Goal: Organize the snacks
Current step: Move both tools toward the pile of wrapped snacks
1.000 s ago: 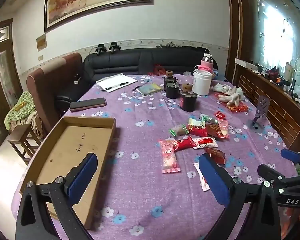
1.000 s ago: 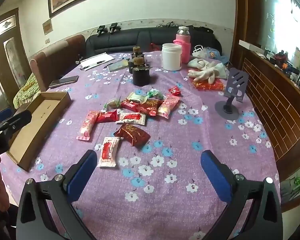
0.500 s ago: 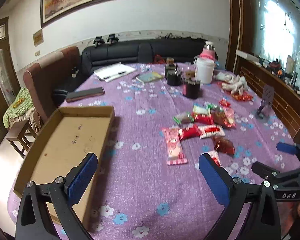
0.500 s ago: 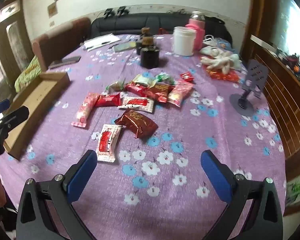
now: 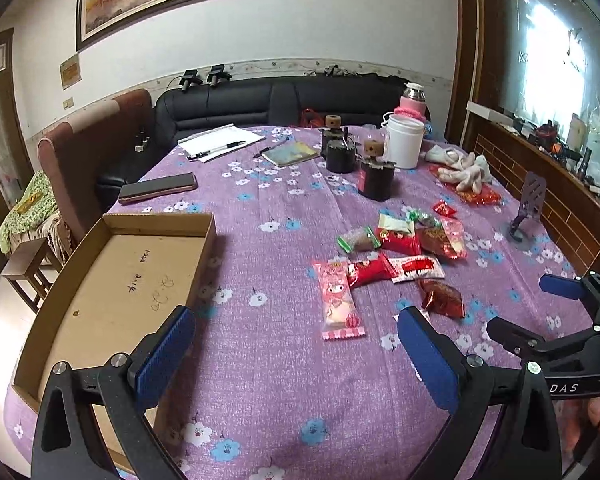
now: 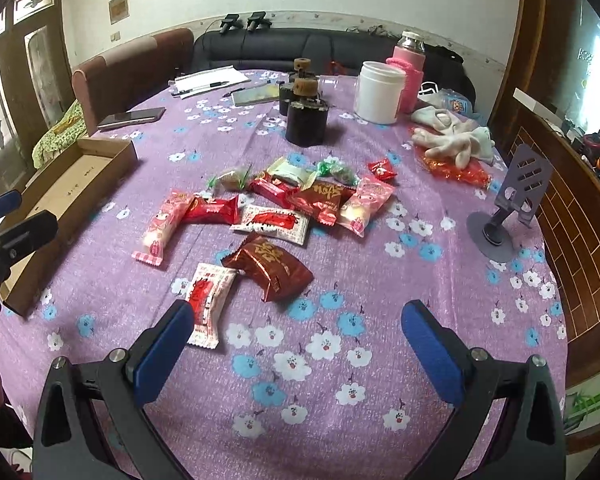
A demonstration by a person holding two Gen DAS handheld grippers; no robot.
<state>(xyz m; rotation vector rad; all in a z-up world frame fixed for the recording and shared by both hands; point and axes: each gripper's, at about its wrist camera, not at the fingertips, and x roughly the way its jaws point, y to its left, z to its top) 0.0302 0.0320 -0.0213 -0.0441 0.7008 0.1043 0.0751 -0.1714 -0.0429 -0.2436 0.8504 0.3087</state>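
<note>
Purple cloth: floral cover on the table (image 6: 340,360), carrying all the snacks; it lies under both grippers.
Right gripper (image 6: 296,344): jaws spread wide, nothing between the blue pads; over the last second it has come down and forward, so the snacks now sit larger and closer ahead of it.
White-and-red packet (image 6: 208,300): nearest snack, lying flat just ahead of the right gripper's left finger, its near end close beside that pad.
Dark red foil packet (image 6: 270,268): just ahead of the right gripper, touching the white-and-red packet's far corner.
Snack pile (image 6: 296,196): pink, red and green wrappers in a loose cluster farther ahead, overlapping each other.
Left gripper (image 5: 296,350): jaws equally wide, empty; it has dipped slightly towards the table, framing little changed.
Cardboard box (image 5: 100,280): open and empty, ahead and left of the left gripper, its right wall beside the left finger.
Task standing: no snack in the box yet; judged, the right gripper's approach sets up a first pick, probably the white-and-red packet.
Caution: a flat packet on soft cloth may slide or bunch the fabric.
</note>
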